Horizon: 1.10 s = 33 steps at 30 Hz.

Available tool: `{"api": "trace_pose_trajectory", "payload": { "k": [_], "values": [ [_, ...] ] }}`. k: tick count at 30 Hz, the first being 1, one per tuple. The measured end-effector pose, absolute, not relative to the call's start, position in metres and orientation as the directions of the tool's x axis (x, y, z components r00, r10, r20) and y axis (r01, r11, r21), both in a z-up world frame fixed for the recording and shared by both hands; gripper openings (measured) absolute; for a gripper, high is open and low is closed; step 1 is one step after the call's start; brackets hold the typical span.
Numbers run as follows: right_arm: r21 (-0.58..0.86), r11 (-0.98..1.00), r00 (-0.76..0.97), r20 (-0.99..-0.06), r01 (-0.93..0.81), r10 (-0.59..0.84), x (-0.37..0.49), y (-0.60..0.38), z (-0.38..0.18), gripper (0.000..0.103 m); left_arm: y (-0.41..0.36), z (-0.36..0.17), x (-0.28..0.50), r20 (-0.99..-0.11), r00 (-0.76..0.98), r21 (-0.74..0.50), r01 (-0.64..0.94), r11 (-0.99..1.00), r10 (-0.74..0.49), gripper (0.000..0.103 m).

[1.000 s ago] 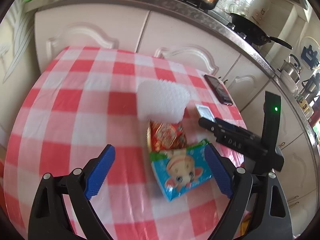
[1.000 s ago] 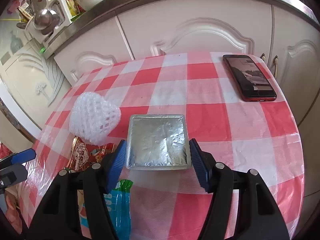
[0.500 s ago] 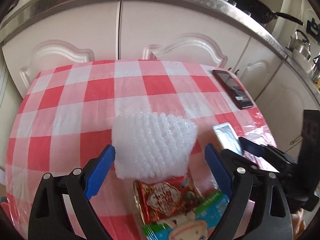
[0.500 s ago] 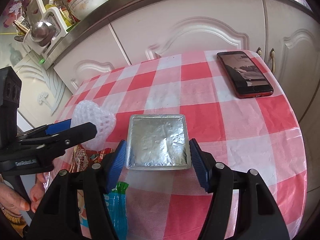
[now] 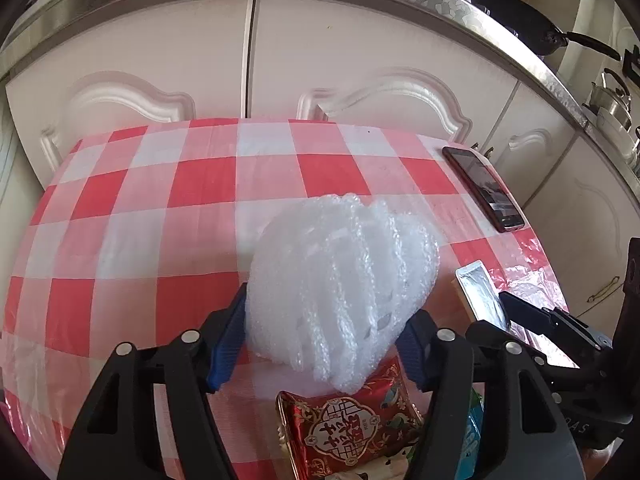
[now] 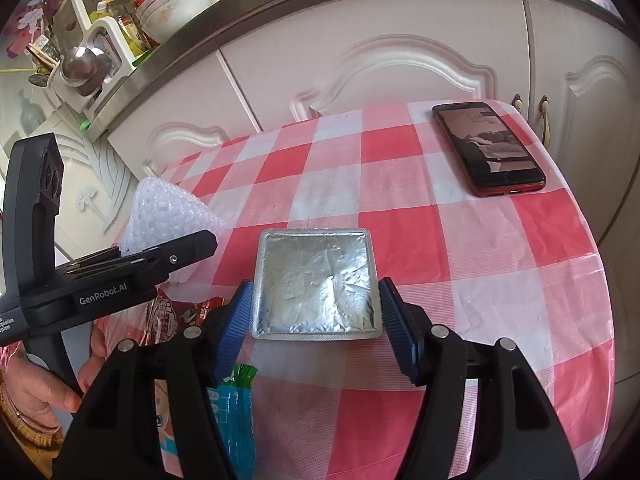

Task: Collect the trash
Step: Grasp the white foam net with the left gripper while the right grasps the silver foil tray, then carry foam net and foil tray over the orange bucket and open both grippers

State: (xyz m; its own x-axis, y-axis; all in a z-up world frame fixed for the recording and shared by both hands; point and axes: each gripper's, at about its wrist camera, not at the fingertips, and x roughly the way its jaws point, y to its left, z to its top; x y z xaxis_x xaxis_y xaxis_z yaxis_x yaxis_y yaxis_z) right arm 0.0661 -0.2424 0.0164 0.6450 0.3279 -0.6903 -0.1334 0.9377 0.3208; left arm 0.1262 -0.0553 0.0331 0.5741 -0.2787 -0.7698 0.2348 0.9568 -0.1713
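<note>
My left gripper (image 5: 320,344) is shut on a white foam net sleeve (image 5: 344,288), its blue pads pressing both sides; the sleeve also shows in the right wrist view (image 6: 168,216). Below it lie a red snack wrapper (image 5: 348,428) and a blue-green wrapper (image 6: 236,420). My right gripper (image 6: 314,320) is shut on a square silver foil pack (image 6: 316,284), held just above the checked tablecloth (image 6: 460,264). The foil pack shows edge-on in the left wrist view (image 5: 480,296).
A red-cased phone (image 6: 488,148) lies at the table's far right; it also shows in the left wrist view (image 5: 484,188). White cabinet doors (image 5: 360,60) stand behind the table. A counter (image 6: 120,20) holds dishes and bottles.
My left gripper moved forward from the wrappers to the foam sleeve and closed on it. My right gripper kept holding the foil pack almost still.
</note>
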Motion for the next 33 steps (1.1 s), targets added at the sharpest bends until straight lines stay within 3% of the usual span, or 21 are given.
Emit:
{"api": "trace_pose_trajectory", "payload": {
  "k": [2, 8, 25, 33],
  "values": [
    [0.320, 0.938, 0.647, -0.689, -0.135, 0.328, 0.066, -0.242, 0.016, 0.064, -0.057, 0.036, 0.125, -0.764, 0.578, -0.174, 0.244, 0.954, -0.287, 0.051],
    [0.323, 0.936, 0.650, -0.683, -0.141, 0.333, 0.065, -0.243, 0.017, 0.064, -0.057, 0.043, 0.116, -0.747, 0.595, -0.169, 0.260, 0.951, -0.296, 0.042],
    [0.332, 0.915, 0.656, -0.641, -0.230, 0.398, 0.058, -0.230, 0.023, 0.064, -0.018, 0.072, 0.056, -0.702, 0.644, -0.210, 0.223, 0.952, -0.306, 0.041],
    [0.420, 0.862, 0.650, -0.576, -0.285, 0.496, 0.053, -0.229, 0.033, 0.064, 0.016, 0.075, 0.022, -0.696, 0.658, -0.228, 0.176, 0.958, -0.287, 0.041]
  ]
}}
